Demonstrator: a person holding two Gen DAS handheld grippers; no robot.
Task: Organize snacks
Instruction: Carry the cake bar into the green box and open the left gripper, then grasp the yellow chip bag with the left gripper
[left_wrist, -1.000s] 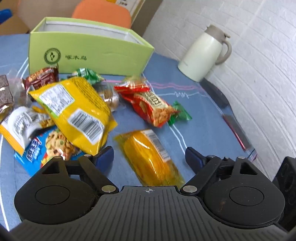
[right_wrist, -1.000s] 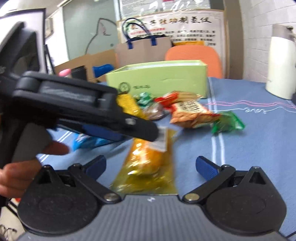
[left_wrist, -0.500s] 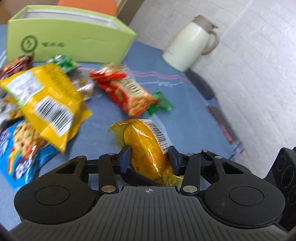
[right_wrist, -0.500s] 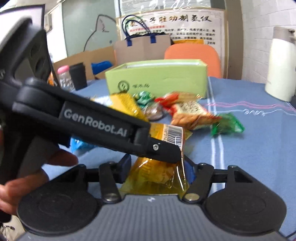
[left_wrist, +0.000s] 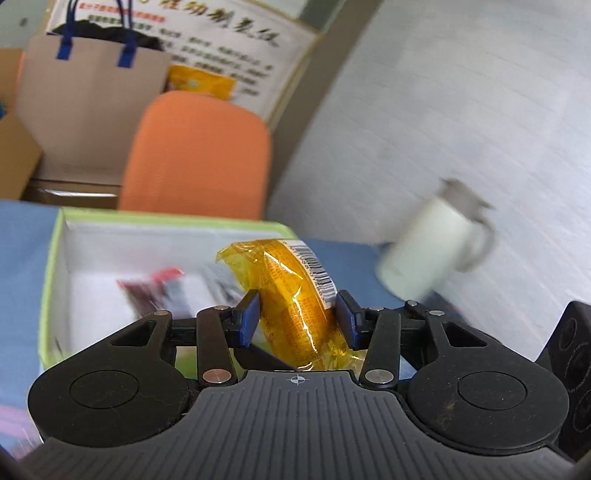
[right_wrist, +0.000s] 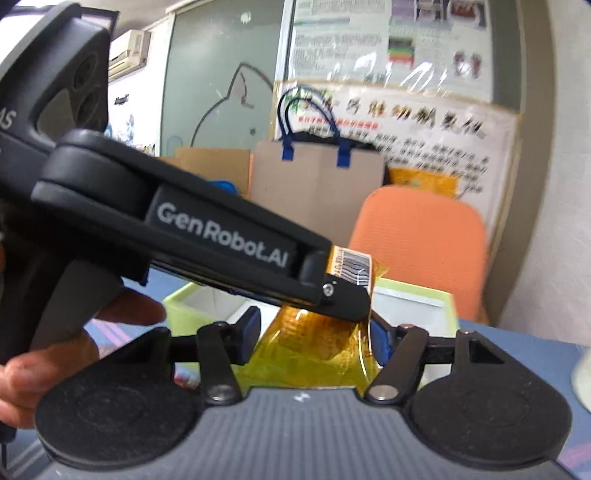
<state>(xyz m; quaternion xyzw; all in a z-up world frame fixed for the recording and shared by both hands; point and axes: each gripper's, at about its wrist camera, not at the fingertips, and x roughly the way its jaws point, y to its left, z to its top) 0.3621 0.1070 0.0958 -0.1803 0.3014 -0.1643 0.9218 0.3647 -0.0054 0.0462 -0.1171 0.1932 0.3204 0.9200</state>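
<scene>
The left gripper (left_wrist: 297, 319) was closed on the yellow packet (left_wrist: 295, 295): its two blue pads pressed the packet from both sides at the middle, so the packet stood up between them and could not slip. In the right wrist view the right gripper (right_wrist: 314, 338) also had this packet (right_wrist: 317, 343) between its jaws. The right pad touched the wrapper, but the left pad seemed to stand a little apart from it, so I cannot tell if that gripper really gripped or only supported the lower end. Probably both tools were at the same packet because the wrapper is smooth and soft, and one grip in the middle could let it swing.

Just behind the packet was the green box (left_wrist: 50, 258), open at the top. Some other packets (left_wrist: 162, 286) lay inside it, blurred. The packet was held in the air above the near wall of the box, which suggests that the box is the place for the snacks and that this packet was about to be put in.

Farther away stood a white jug (left_wrist: 432, 254) on the blue table (left_wrist: 22, 251), well apart from the box, and behind the box an orange chair (left_wrist: 195, 155).
</scene>
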